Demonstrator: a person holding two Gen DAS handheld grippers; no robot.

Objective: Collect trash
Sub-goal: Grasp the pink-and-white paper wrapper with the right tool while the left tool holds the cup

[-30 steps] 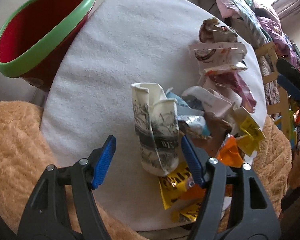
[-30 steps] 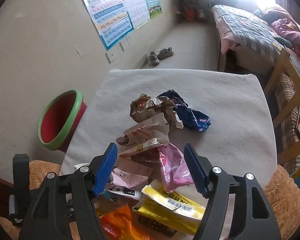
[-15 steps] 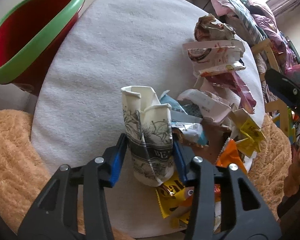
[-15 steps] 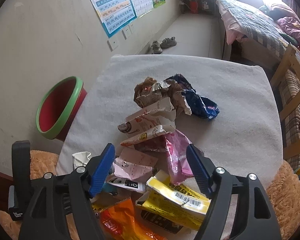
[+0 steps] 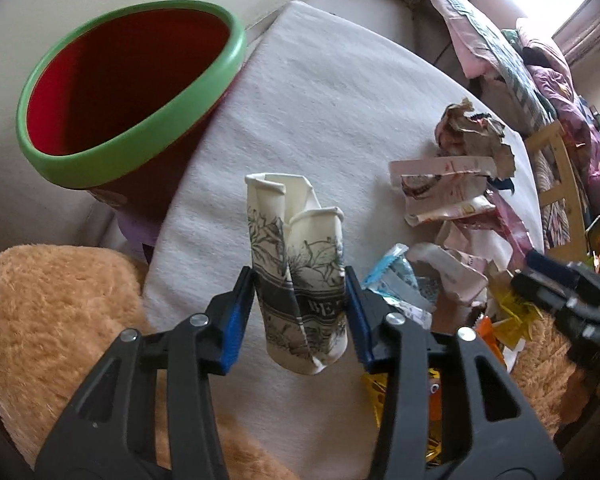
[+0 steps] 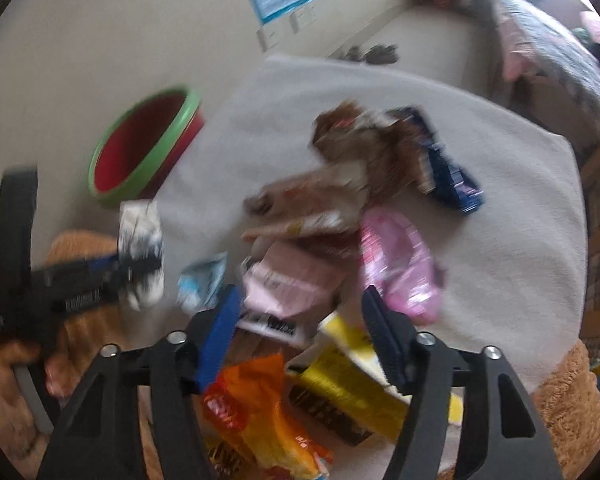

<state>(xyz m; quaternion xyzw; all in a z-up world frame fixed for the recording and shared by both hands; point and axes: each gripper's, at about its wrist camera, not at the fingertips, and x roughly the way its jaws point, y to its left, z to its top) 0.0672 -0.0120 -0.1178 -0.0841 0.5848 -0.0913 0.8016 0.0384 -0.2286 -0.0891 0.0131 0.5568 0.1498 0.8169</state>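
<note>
The crumpled paper cup [image 5: 300, 280], white with a grey floral print, stood nearly upright between the blue pads of the left tool [image 5: 300, 312], which was closed on its lower half from both sides. The cup's base hung clear of the white cloth-covered bench [image 5: 320, 92], over its near-left part. In the right wrist view the same cup [image 6: 140, 248] appeared at the left, blurred, held in the left tool [image 6: 112, 272] above the bench's edge.

Just right of the cup lay the rest of the trash: a pale blue wrapper [image 5: 392, 276], a pinkish-white carton scrap [image 5: 444, 192] and a brown crumpled wrapper [image 5: 472, 132] farther out, all resting on the bench. The right wrist view showed that pile from the near side, with an orange packet [image 6: 256, 408] and a yellow packet [image 6: 348, 384] nearest, a pink bag [image 6: 400, 268] beyond them, and a dark blue wrapper [image 6: 448, 172] at the far side.

The right tool [image 6: 300, 340] hovered over the near end of the pile with its jaws spread wide and nothing between them; the view was blurred.

A red bin with a green rim [image 5: 120, 92] stood beside the bench's left edge, its mouth open toward the camera. A tan plush surface [image 5: 48, 320] lay at the near left, below the bench.
</note>
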